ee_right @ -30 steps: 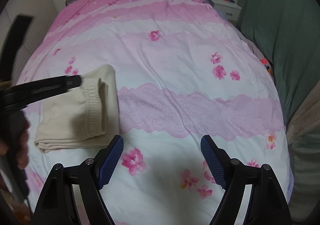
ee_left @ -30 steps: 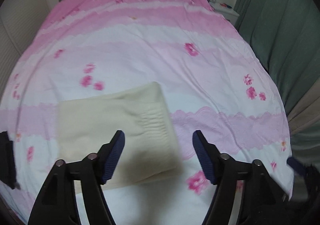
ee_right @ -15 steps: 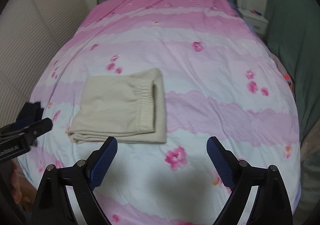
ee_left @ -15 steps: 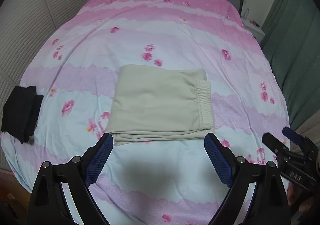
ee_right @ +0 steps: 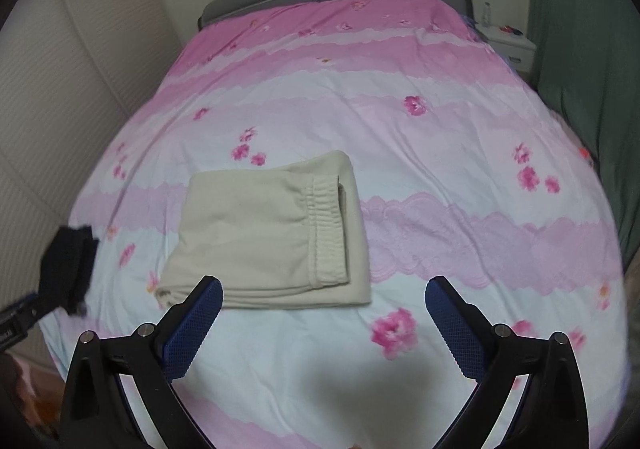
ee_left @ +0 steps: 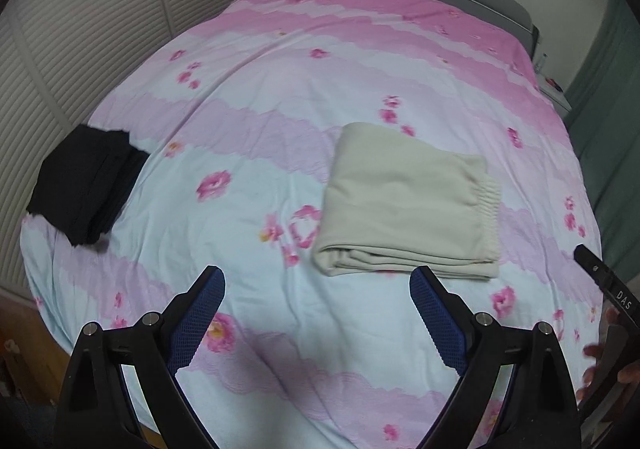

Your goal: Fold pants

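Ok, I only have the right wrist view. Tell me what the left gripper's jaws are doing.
Observer: The left gripper has its jaws wide open and empty, over bare duvet, just short of the folded cream pants.
Operator: Now describe that dark blur at my left edge.
Observer: It's a black folded garment, lying at the bed's left edge, well apart from the pants.
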`<state>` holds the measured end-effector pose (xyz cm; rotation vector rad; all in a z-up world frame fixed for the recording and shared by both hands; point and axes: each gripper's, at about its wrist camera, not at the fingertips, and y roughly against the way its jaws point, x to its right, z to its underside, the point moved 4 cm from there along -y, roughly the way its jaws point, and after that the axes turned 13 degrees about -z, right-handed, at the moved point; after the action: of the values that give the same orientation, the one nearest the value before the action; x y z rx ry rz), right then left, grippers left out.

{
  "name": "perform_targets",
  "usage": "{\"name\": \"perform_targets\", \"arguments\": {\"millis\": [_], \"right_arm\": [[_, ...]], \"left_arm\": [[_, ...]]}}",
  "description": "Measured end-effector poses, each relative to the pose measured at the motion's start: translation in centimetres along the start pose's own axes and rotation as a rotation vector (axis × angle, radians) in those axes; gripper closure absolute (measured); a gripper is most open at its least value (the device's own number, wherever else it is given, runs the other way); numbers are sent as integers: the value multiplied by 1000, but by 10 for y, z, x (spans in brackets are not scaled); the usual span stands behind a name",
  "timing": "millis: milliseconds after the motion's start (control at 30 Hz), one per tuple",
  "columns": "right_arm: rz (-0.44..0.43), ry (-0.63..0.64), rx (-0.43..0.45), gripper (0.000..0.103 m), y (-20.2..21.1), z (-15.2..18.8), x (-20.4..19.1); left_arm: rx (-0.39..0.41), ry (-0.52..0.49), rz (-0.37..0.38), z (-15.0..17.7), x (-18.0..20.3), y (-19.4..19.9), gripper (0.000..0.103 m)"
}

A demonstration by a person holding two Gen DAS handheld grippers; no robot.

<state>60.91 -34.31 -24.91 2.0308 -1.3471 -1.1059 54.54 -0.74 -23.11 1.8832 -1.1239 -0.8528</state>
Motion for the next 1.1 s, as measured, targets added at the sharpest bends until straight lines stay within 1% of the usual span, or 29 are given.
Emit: {"name": "perform_targets", "arguments": {"millis": [67,100,133,167,200,267,333,433,500,567,633,667,700,800,900,1000,1100], "right_arm": [[11,-42,51,0,-6,7,4],[21,-67,27,0,-15,14,8],[27,-71,-24,1,-24,19,9],[37,-62,-95,1,-36,25,10],[55,-51,-118,1,-43,30,10],[83,-35,-96,0,-49,38,11],[89,-41,-77,0,-53,42,14],[84,-109,-55,0,-66,45,26],[59,-160,-34,0,-77,47,35],[39,-212,10,0,-86,51,43],[29,-250,46,0,-98,57,48],[24,-277,56,0,-106,61,51],[10,-306,61,0,-113,64,53],[-46,-424,80,0,-135,75,60],[-68,-479,105,0,-151,80,59],[-108,-545,138,0,-162,81,60],[-119,-626,165,0,-172,84,66]], "left_arm": [[-8,-10,-18,3,-4,-11,8],[-10,-20,-22,5,-4,-15,9],[-8,-34,-22,8,-4,-20,9],[-5,-44,-23,10,-4,-24,9],[-3,-57,-27,12,-3,-30,9],[6,-77,-28,14,-1,-39,9],[12,-91,-21,16,0,-51,9],[14,-87,-6,15,0,-72,9],[15,-76,12,14,3,-85,9],[13,-58,39,12,7,-102,9],[-7,-30,60,10,12,-121,9],[-14,-20,57,9,14,-129,9],[-16,-19,38,7,17,-138,9],[-6,-51,35,1,30,-154,9],[-7,-41,59,-8,38,-165,9],[3,-30,82,-19,44,-173,9],[-34,-47,123,-24,54,-189,9]]}}
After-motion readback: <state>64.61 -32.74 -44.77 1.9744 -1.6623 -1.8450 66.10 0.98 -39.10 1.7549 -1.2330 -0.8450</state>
